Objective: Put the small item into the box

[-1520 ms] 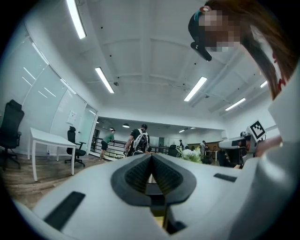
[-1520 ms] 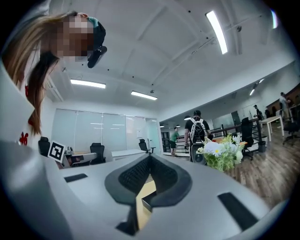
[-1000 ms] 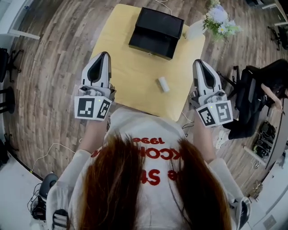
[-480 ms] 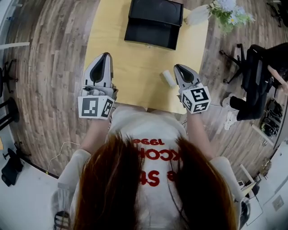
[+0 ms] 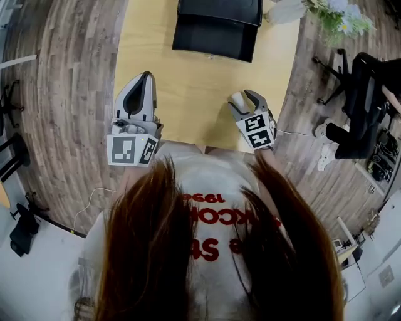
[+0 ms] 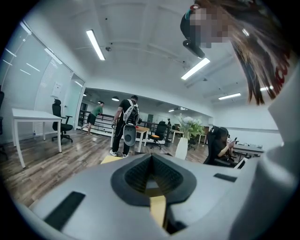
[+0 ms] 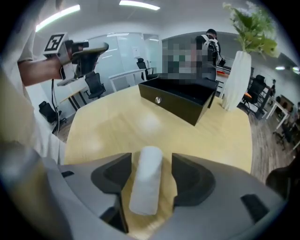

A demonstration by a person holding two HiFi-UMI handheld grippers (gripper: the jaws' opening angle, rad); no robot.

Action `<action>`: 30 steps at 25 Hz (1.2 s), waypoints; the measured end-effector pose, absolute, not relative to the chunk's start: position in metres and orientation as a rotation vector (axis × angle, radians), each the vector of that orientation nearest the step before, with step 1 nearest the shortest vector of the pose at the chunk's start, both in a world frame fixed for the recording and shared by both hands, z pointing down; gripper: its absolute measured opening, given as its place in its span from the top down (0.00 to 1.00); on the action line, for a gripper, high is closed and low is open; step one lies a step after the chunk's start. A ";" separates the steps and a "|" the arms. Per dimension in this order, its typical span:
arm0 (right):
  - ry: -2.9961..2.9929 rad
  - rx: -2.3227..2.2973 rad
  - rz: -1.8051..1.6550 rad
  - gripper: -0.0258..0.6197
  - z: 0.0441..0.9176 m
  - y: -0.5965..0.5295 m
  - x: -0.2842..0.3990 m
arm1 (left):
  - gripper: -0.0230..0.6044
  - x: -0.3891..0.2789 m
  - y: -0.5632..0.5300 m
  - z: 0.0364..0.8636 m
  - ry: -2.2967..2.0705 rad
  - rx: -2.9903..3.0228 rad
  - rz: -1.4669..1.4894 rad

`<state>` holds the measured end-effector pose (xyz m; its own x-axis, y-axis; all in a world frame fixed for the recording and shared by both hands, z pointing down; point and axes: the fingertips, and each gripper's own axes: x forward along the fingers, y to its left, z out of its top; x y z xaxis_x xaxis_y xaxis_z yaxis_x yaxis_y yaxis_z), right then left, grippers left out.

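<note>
A small white roll (image 5: 235, 102) (image 7: 146, 185) lies on the light wooden table (image 5: 188, 81) near its front edge. My right gripper (image 5: 244, 103) (image 7: 151, 161) is low over it, one jaw on each side. Its jaws are opening, and the pads stand apart from the roll with a gap on both sides. The black box (image 5: 216, 25) (image 7: 180, 98) stands open at the far end of the table. My left gripper (image 5: 145, 78) (image 6: 151, 161) is held over the table's left front corner, shut and with nothing in it.
A white vase (image 7: 236, 79) with flowers (image 5: 341, 15) stands to the right of the box. A seated person in black (image 5: 369, 94) is off the table's right side. Several people and desks fill the room behind, in the left gripper view.
My right gripper has moved in from the table's right edge to the white roll, and its jaws have parted around it. The left gripper has stayed put.
</note>
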<state>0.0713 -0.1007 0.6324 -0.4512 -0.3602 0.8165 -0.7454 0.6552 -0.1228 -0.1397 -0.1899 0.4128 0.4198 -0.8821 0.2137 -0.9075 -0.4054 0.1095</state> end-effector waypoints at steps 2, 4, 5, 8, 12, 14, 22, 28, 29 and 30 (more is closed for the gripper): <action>-2.044 0.840 0.590 0.56 0.634 -0.098 0.073 | 0.95 -0.137 -0.191 0.412 -1.573 2.470 0.179; -2.028 0.845 0.601 0.56 0.634 -0.096 0.075 | 0.95 -0.136 -0.192 0.412 -1.571 2.472 0.178; -2.023 0.852 0.604 0.57 0.633 -0.096 0.075 | 0.95 -0.136 -0.192 0.412 -1.569 2.473 0.177; -2.037 0.870 0.620 0.74 0.629 -0.097 0.076 | 0.95 -0.135 -0.193 0.411 -1.565 2.482 0.170; -2.085 0.927 0.635 0.75 0.613 -0.105 0.078 | 0.95 -0.134 -0.194 0.403 -1.572 2.503 0.155; -2.124 0.974 0.614 0.75 0.597 -0.113 0.078 | 0.95 -0.134 -0.194 0.397 -1.580 2.515 0.142; -2.380 1.255 0.464 0.75 0.493 -0.165 0.076 | 0.95 -0.135 -0.205 0.369 -1.627 2.574 0.074; -2.583 1.447 0.336 0.75 0.410 -0.185 0.080 | 0.95 -0.132 -0.211 0.346 -1.685 2.625 0.069; -2.612 1.465 0.317 0.75 0.401 -0.188 0.081 | 0.95 -0.132 -0.213 0.343 -1.691 2.629 0.059; -2.636 1.479 0.305 0.75 0.393 -0.190 0.081 | 0.95 -0.133 -0.214 0.340 -1.696 2.632 0.049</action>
<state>0.0810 -0.1898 0.3932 -0.5219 -0.8321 0.1878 -0.8530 0.5072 -0.1231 -0.1326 -0.2143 0.3401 0.4127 -0.9103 0.0315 -0.9106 -0.4131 -0.0088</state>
